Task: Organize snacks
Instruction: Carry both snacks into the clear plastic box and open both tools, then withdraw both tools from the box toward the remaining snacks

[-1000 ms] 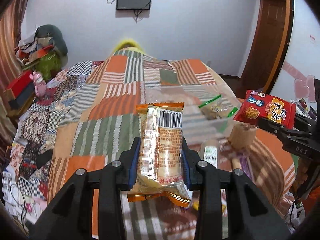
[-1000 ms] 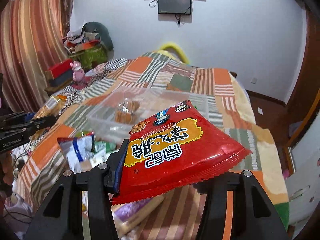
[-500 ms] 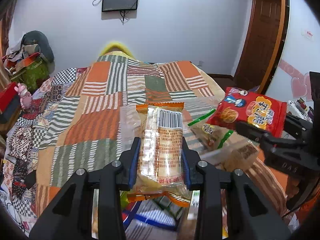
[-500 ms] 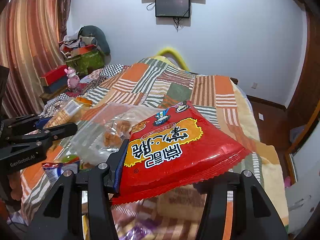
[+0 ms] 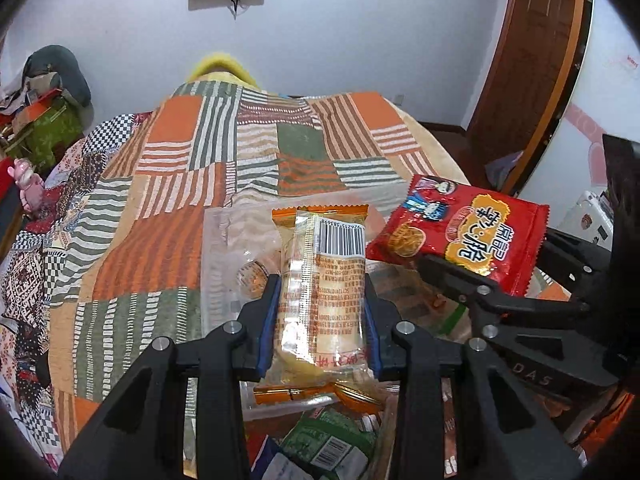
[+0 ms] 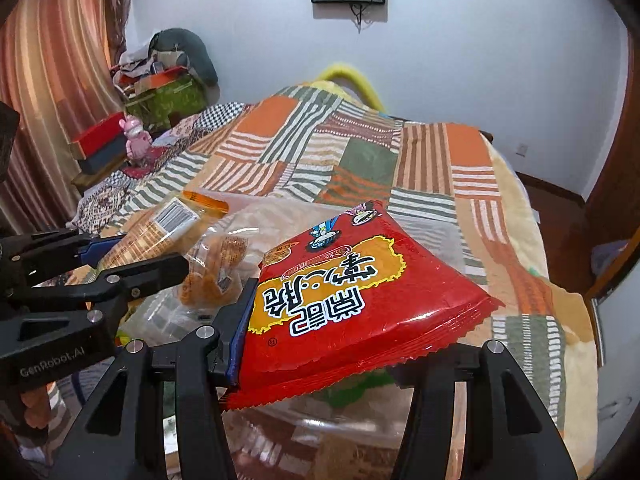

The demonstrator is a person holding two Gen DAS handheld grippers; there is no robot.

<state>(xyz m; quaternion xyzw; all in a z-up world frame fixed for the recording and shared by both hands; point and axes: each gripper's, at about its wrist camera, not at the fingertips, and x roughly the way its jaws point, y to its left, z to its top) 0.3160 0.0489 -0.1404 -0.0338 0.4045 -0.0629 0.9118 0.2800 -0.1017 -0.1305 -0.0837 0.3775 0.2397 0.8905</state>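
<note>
My left gripper (image 5: 320, 304) is shut on an orange-edged clear cake packet (image 5: 322, 280) and holds it upright over a clear plastic bin (image 5: 216, 240) on the bed. My right gripper (image 6: 328, 320) is shut on a red snack bag (image 6: 352, 296), also above the bin. The red bag shows at the right in the left wrist view (image 5: 464, 232); the cake packet (image 6: 160, 232) and left gripper (image 6: 132, 264) show at the left in the right wrist view. A clear bag of orange snacks (image 6: 216, 272) lies in the bin.
The bed carries a patchwork quilt (image 5: 240, 152). More snack packets (image 5: 332, 444) lie below the left gripper. A pink toy (image 6: 138, 142), boxes and clutter stand at the left by the curtain. A wooden door (image 5: 524, 60) is at the right.
Both grippers have moved forward with their packets, from beside the bin to over it. The two grippers have come closer together. Their grips are unchanged.
</note>
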